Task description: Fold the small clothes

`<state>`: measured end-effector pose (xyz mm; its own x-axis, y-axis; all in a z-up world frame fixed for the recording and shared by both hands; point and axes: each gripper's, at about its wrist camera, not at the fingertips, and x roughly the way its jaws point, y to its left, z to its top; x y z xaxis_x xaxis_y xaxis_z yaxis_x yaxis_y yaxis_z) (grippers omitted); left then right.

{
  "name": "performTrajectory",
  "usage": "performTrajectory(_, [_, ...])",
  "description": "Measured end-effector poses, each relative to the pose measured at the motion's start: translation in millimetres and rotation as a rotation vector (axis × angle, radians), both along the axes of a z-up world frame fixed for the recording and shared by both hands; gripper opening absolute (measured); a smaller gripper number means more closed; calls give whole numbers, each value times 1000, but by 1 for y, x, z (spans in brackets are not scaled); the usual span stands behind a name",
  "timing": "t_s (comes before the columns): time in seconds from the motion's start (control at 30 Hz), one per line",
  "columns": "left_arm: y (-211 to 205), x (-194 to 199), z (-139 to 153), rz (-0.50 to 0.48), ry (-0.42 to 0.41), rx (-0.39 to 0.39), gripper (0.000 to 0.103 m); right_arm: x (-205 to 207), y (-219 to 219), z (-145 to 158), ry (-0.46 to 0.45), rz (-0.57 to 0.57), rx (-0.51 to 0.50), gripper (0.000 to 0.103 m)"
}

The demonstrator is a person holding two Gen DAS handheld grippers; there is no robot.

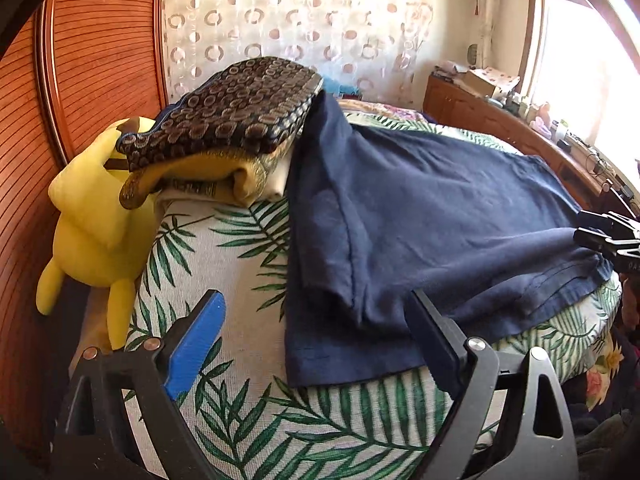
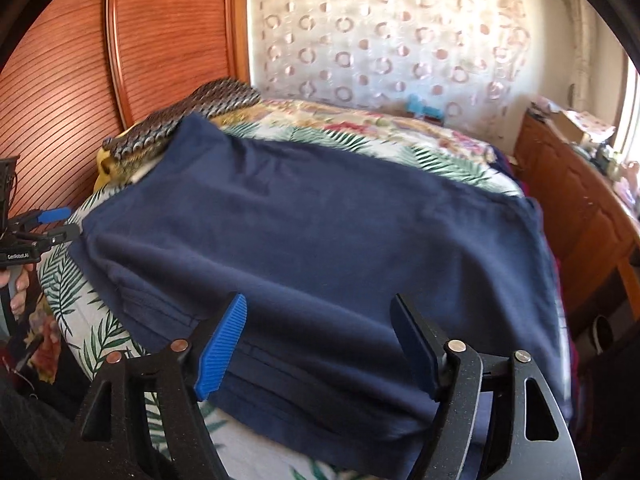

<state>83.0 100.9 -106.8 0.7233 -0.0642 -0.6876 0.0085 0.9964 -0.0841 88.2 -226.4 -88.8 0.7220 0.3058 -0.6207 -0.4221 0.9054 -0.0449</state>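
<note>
Here the navy garment (image 2: 320, 232) lies spread across the leaf-print bedcover (image 1: 224, 248), filling the middle of the right wrist view and the centre-right of the left wrist view. Its upper left corner runs up against a stack of folded clothes (image 1: 224, 120), beside a yellow plush toy (image 1: 88, 220) at the left of the frame.

The left gripper (image 1: 316, 332) hangs at the bottom of its frame with fingers spread wide, holding nothing; its blue pad sits over bare bedcover and its dark finger over the garment's near left corner. The right gripper (image 2: 320, 332) is likewise wide apart and empty, poised over the near hem in the lower middle of its view.

The step in hand looks like the start of a fold: both tools are lined up along the near edge, nothing pinched yet. The next move probably calls for lowering each gripper onto the hem, closing on a single layer of cloth at each corner, then lifting both together toward the far edge.
</note>
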Motion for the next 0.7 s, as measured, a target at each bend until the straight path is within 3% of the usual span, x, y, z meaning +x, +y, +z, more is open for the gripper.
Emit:
performTrajectory(0.17, [5, 3, -8, -5, 16, -34, 91, 24, 15, -17, 32, 11, -17, 77])
performTrajectory(0.2, [6, 4, -9, -10, 16, -51, 83, 29, 16, -20, 37, 9, -22, 77])
performTrajectory(0.23, [8, 5, -10, -18, 15, -65, 65, 32, 17, -23, 40, 8, -27, 77])
performTrajectory(0.27, [8, 7, -12, -25, 29, -81, 58, 36, 18, -27, 43, 5, -34, 77])
performTrajectory(0.37, [9, 9, -14, -20, 34, -95, 52, 43, 19, -33, 60, -1, -46, 77])
performTrajectory(0.57, [5, 10, -15, -12, 31, -78, 51, 48, 26, -42, 48, -5, -53, 82])
performTrajectory(0.7, [0, 11, -15, -34, 35, -70, 26, 43, 26, -47, 32, -17, -42, 83])
